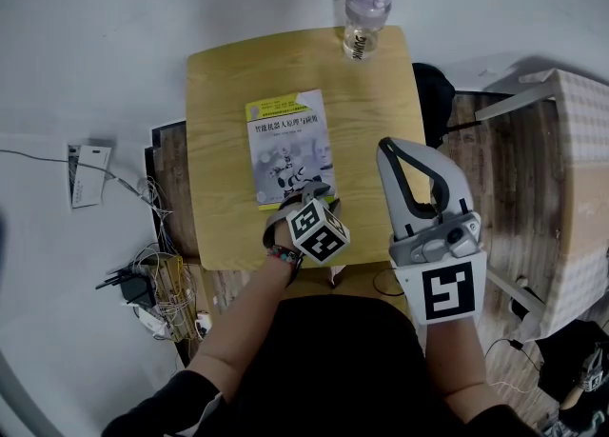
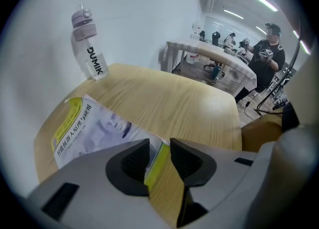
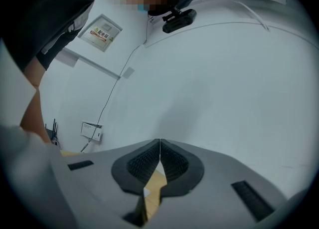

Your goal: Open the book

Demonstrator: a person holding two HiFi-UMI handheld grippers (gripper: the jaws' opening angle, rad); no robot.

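A closed book (image 1: 288, 148) with a pale cover and yellow-green trim lies flat in the middle of the small wooden table (image 1: 228, 92). My left gripper (image 1: 322, 195) points steeply down at the book's near right corner. In the left gripper view its jaws (image 2: 159, 155) stand part open on either side of the book's yellow-green edge (image 2: 155, 160), and wood shows in the gap beside the right pad. The book's cover (image 2: 84, 128) stretches away to the left. My right gripper (image 1: 385, 147) hovers over the table's right side with its pads (image 3: 159, 158) shut together on nothing, facing a white wall.
A clear bottle with a lilac cap (image 1: 365, 11) (image 2: 87, 43) stands at the table's far edge. Cables and a power strip (image 1: 152, 283) lie on the floor at the left. A white table (image 1: 580, 188) stands at the right. A person (image 2: 266, 56) stands far off.
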